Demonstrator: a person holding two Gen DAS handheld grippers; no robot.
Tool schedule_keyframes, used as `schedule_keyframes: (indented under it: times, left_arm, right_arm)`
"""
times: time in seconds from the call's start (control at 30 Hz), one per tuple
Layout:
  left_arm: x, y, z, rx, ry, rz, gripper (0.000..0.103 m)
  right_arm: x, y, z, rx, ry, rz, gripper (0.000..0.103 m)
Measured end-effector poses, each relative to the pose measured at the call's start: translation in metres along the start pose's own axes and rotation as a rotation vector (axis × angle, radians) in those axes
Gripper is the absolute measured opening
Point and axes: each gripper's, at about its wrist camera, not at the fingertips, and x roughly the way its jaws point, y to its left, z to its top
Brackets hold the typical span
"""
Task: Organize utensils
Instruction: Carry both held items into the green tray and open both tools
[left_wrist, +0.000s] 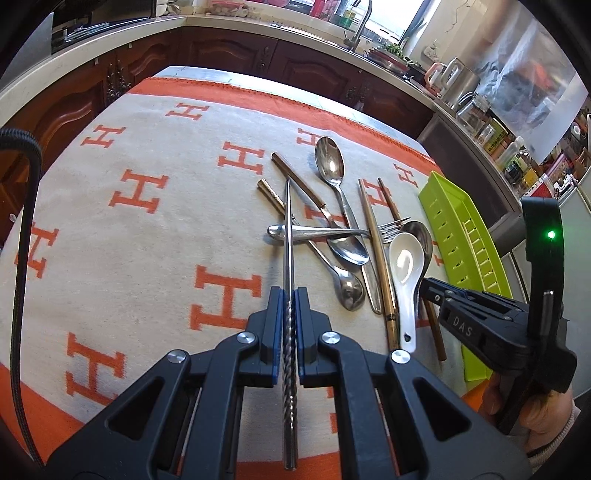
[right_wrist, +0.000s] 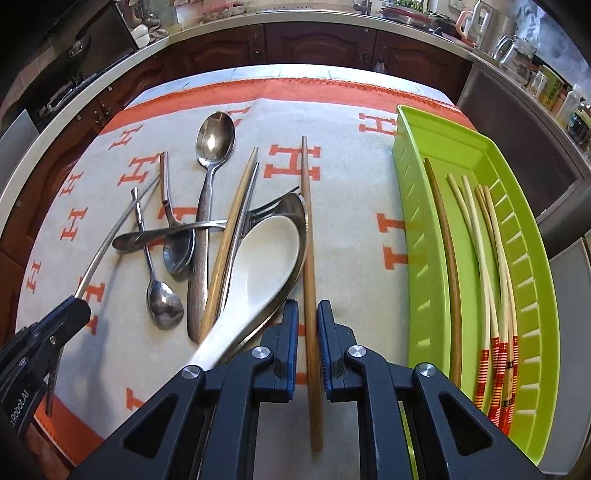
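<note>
Clamping a twisted steel chopstick (left_wrist: 289, 332), the left gripper (left_wrist: 290, 295) hovers over the blanket's (left_wrist: 147, 258) middle; the right gripper (right_wrist: 307, 308) pinches a brown wooden chopstick (right_wrist: 308, 240) beside the green tray (right_wrist: 413, 229) along the right edge.

Cream cloth (left_wrist: 147, 236) with orange letter H motifs and an orange border. Lime-green tray (right_wrist: 524, 206) holding pale chopsticks (right_wrist: 491, 266) banded red and yellow at the ends, plus one brown stick (right_wrist: 448, 251). Silver spoons (right_wrist: 214, 140); white ceramic spoon (right_wrist: 266, 258); black grippers with blue pads (left_wrist: 300, 332).
</note>
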Motion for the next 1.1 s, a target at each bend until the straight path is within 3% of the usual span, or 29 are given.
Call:
schedule_keyframes:
  times: [0.23,0.57,1.1]
  left_arm:
    - [-0.004,-0.004,0.0,0.012,-0.013,0.0,0.004]
    - [-0.017,-0.015,0.002,0.011,-0.032,-0.026,0.004]
    - [-0.07,-0.064,0.002,0.075,-0.212,0.016,0.003]
  right_arm:
    - [-0.009,-0.016,-0.002,0.111,-0.062,0.034,0.006]
    - [-0.068,-0.03,-0.007,0.145,-0.213,0.093,0.006]
    - [-0.114,-0.095,-0.045,0.228,-0.303,0.164,0.006]
